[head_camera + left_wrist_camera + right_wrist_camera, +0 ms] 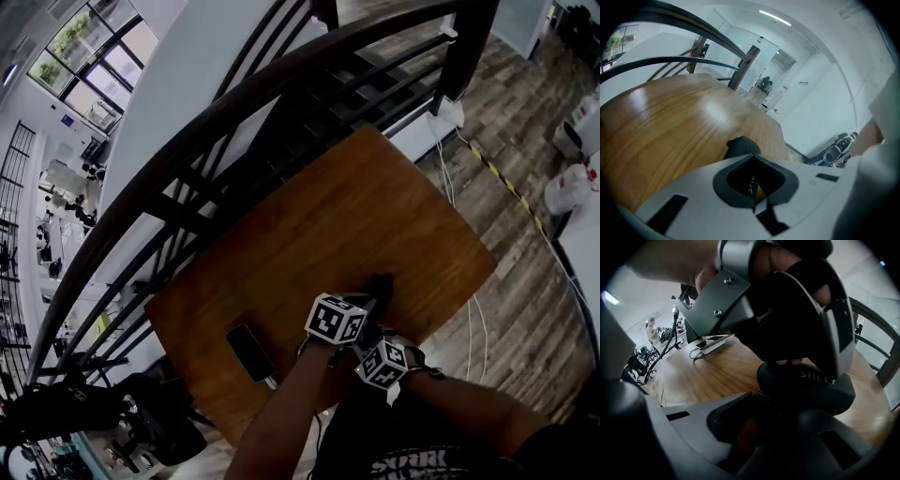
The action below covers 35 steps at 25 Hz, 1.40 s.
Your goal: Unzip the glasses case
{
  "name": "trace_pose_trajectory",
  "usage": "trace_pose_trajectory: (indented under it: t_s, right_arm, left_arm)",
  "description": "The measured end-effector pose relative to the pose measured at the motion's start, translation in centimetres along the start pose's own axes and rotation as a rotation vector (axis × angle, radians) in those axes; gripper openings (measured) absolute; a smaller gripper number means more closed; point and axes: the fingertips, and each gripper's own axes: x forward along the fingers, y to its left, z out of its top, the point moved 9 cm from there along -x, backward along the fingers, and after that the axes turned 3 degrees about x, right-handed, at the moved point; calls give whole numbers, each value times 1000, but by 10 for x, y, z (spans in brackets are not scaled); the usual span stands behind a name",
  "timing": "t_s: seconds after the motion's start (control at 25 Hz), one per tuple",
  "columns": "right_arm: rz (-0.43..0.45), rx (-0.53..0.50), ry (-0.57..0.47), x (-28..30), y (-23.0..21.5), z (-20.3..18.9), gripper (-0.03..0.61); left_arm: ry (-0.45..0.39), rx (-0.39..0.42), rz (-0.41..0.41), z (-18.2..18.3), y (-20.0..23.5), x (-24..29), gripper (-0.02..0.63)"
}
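The glasses case (806,385) lies at the near edge of the table (356,206), just beyond both tips. The left gripper (751,158) bears on its top, jaws together. The right gripper (750,394), jaws closed too, meets its left end, seemingly nearer the zip

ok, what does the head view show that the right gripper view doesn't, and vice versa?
Head view only: the wooden table's full outline, the plank floor with striped tape, and both marker cubes.
Right gripper view only: white lettering on the glasses case, the left claw on top of the case, its screwed metal plate, and a person far back.
Both: the case, the tabletop, the dark railing, and what looks like the same flat device with a white cable.
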Motion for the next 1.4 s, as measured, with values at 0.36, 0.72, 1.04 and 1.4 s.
trace_pose_trajectory:
  t_s: [0.36, 0.72, 1.04, 1.4]
  right_arm:
    - [27, 48, -17, -14, -12, -11, 5]
    - [-21, 162, -36, -12, -5, 1, 6]
    - [-43, 170, -58, -1, 13, 21, 6]
    - [18, 129, -3, -25, 19, -2, 6]
  left_arm:
    - [25, -62, -64, 4, 7, 0, 5]
    - [20, -22, -45, 1, 1, 1, 5]
    - [9, 2, -25, -1, -2, 0, 5]
    - [-34, 71, 5, -8, -7, -4, 5]
